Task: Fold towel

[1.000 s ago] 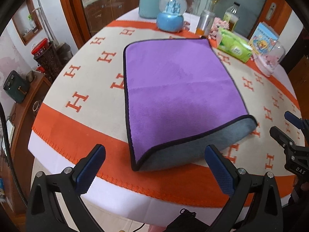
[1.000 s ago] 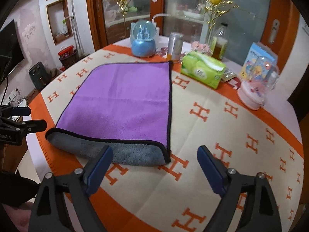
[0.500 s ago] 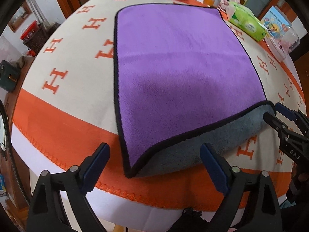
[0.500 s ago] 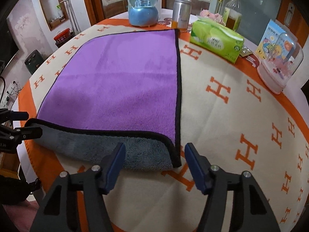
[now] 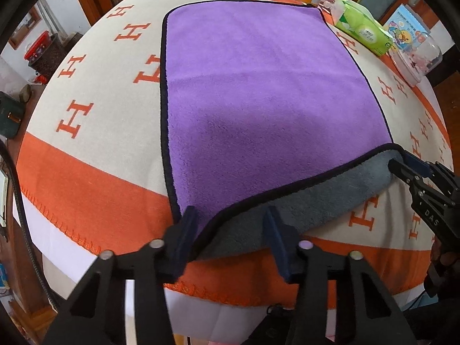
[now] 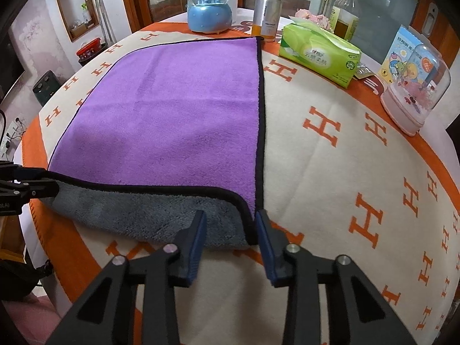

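Note:
A purple towel (image 5: 258,92) with a black hem and a grey underside lies folded on the round table; it also shows in the right wrist view (image 6: 172,115). Its grey fold (image 5: 302,204) faces me. My left gripper (image 5: 230,224) is open, its fingers on either side of the towel's near left corner. My right gripper (image 6: 230,230) is open and narrower, its fingers on either side of the near right corner (image 6: 250,230). Each gripper shows at the edge of the other's view, the right gripper (image 5: 408,169) and the left gripper (image 6: 26,184).
The table wears a cream and orange cloth with H marks (image 6: 345,172). At the far edge stand a blue snow globe (image 6: 208,5), a metal can (image 6: 267,14), a green tissue pack (image 6: 319,51), a bottle (image 6: 345,14) and a pink domed toy (image 6: 417,92).
Both grippers have moved forward and down to the towel's near corners. Both jaws have narrowed around the corners. The towel has not moved.

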A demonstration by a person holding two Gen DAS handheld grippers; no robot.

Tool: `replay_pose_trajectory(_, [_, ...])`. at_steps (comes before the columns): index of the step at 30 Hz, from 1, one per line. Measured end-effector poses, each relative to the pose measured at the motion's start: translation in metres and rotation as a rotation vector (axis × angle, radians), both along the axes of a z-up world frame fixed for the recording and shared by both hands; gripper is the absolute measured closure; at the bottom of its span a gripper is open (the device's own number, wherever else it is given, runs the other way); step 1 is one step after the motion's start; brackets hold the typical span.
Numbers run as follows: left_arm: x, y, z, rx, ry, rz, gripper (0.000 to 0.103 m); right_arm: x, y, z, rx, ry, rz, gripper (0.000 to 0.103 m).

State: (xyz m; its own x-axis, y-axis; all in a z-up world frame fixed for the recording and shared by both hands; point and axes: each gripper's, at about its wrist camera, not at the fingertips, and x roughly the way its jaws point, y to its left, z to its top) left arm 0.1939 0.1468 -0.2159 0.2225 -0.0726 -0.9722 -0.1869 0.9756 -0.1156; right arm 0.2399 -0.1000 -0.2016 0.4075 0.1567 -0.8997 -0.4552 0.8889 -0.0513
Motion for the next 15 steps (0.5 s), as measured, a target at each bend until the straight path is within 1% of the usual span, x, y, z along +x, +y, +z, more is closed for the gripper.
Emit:
replay_pose_trajectory(1, [-0.001,0.000,0.000,0.000,0.001,0.000,0.064,0.000,-0.001,0.000,-0.002,-0.002,-0.002,0.076])
replay_pose_trajectory(6, [-0.005,0.006,0.002,-0.018,0.007,0.019,0.084,-0.002,-0.004,0.001,-0.006,-0.015,0.003,0.083])
replay_pose_trajectory(9, [-0.011,0.010,0.001,-0.029,0.011,0.034,0.089,-0.002,-0.005,0.001,-0.007,-0.022,0.006,0.086])
replay_pose_trajectory(12, [-0.013,0.011,0.002,-0.035,0.007,0.045,0.092,-0.002,-0.006,0.002,-0.006,-0.029,0.006,0.092])
replay_pose_trajectory(15, [-0.012,0.010,0.003,-0.032,-0.001,0.041,0.094,-0.003,-0.008,0.003,0.002,-0.031,0.010,0.095])
